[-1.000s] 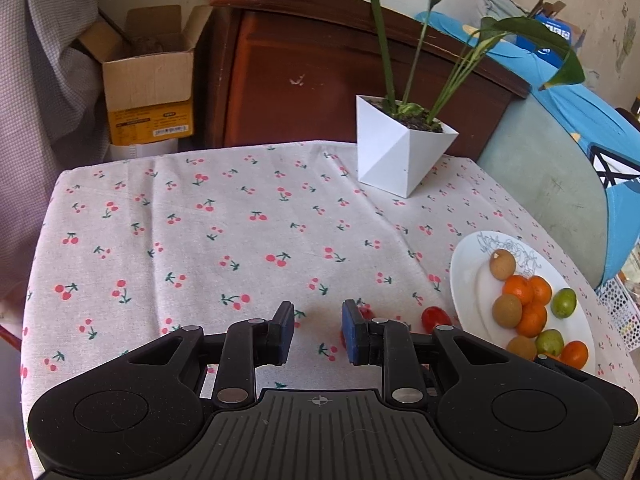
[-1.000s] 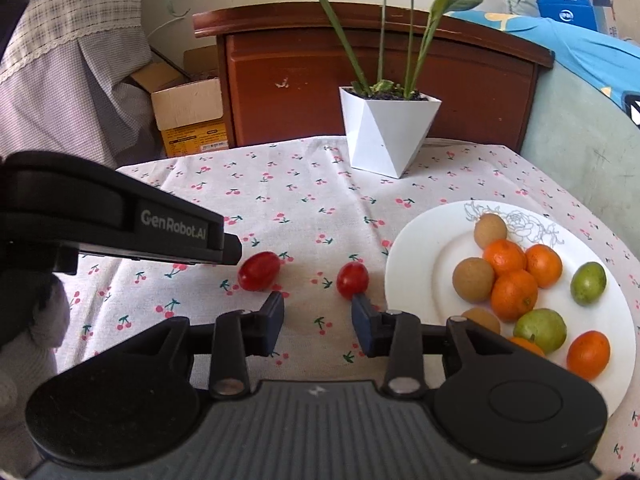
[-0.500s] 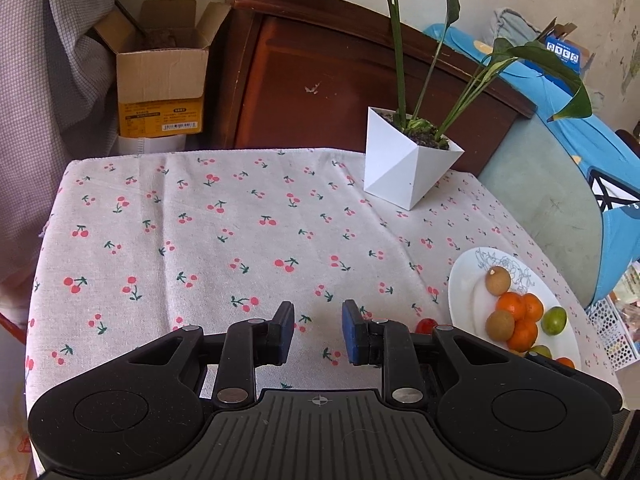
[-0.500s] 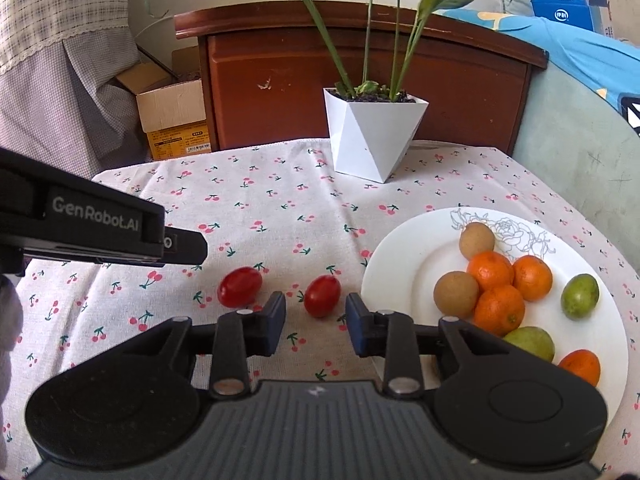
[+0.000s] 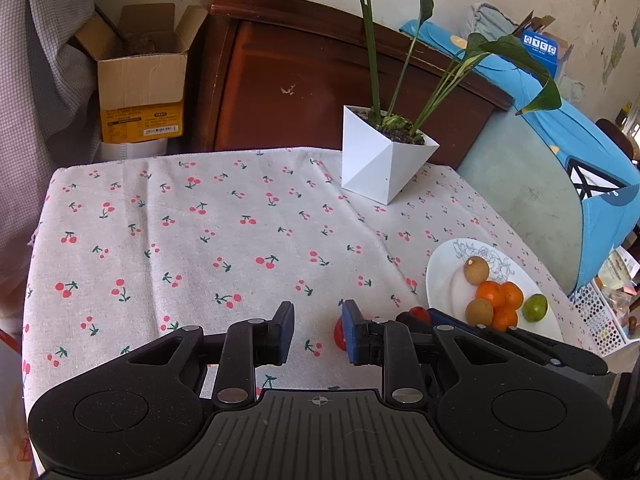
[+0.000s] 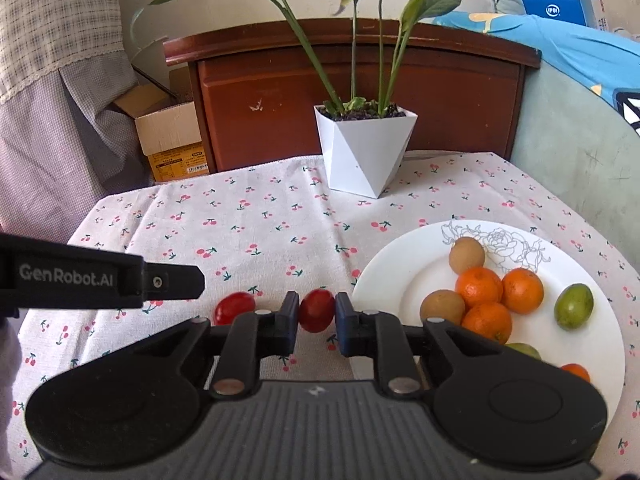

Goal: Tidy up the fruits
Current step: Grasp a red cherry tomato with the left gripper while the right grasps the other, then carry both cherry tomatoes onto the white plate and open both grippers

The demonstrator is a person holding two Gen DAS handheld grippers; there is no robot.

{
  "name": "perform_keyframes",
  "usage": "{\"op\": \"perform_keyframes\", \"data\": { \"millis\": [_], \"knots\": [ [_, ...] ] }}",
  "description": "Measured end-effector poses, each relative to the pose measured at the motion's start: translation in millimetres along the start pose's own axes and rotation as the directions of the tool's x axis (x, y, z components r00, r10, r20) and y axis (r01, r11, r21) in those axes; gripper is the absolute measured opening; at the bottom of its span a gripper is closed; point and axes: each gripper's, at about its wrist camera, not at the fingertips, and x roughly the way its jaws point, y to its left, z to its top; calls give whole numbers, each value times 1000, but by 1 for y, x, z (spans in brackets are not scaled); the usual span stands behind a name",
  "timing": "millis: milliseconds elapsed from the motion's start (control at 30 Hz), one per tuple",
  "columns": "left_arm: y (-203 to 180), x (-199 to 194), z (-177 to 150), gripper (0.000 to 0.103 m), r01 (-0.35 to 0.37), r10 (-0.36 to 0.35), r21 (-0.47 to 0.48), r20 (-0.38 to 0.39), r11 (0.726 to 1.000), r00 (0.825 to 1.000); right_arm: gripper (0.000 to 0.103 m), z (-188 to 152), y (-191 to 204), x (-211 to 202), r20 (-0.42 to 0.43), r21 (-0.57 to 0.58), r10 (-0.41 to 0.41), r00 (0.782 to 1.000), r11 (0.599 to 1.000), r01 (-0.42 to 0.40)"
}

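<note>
As its jaws clamp shut, the right gripper (image 6: 316, 316) pinches a small, glossy red cherry tomato (image 6: 317, 310) between its blue-padded fingers (image 6: 345, 322), near the front edge of a table draped in a white cloth printed with red cherries (image 6: 280, 224). The tomato sits squarely between both pads, just left of the rim of a round white china plate with a line-drawn rose (image 6: 400, 280). A second red cherry tomato (image 6: 234, 307) lies on the cloth just to the left, apart from the first. The left gripper (image 5: 316, 326) hangs over the same front stretch of cloth, its jaws drawn most of the way in, a gap showing between them, with nothing in it. On the plate, toward the table's right edge, lie orange mandarins (image 6: 480, 286), brown round fruits (image 6: 466, 255) and a green oval fruit (image 6: 573, 306). At the far edge stands a white faceted pot holding a long-leaved green plant (image 6: 366, 148).

The step in hand appears to be picking up a stray tomato. The next move likely calls for lifting it clear of the cloth, carrying it right over the rim and setting it on bare china without squashing it or knocking the piled mandarins.
</note>
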Motion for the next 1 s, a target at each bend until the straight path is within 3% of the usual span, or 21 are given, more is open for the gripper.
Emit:
{"op": "perform_keyframes", "data": {
  "millis": [267,500,1000],
  "knots": [
    [-15,7,-6,24,29,-28,62,-13,998,1000,18,10,-25,-24,27,114,20,999,993,-23],
    [-31,22,-17,24,13,-10,121,-27,993,1000,18,21,-48,-41,39,185,7,999,983,-14],
    [-50,36,-23,24,-65,62,184,19,981,998,18,29,-112,-52,-51,397,81,995,916,-54]
  ]
}}
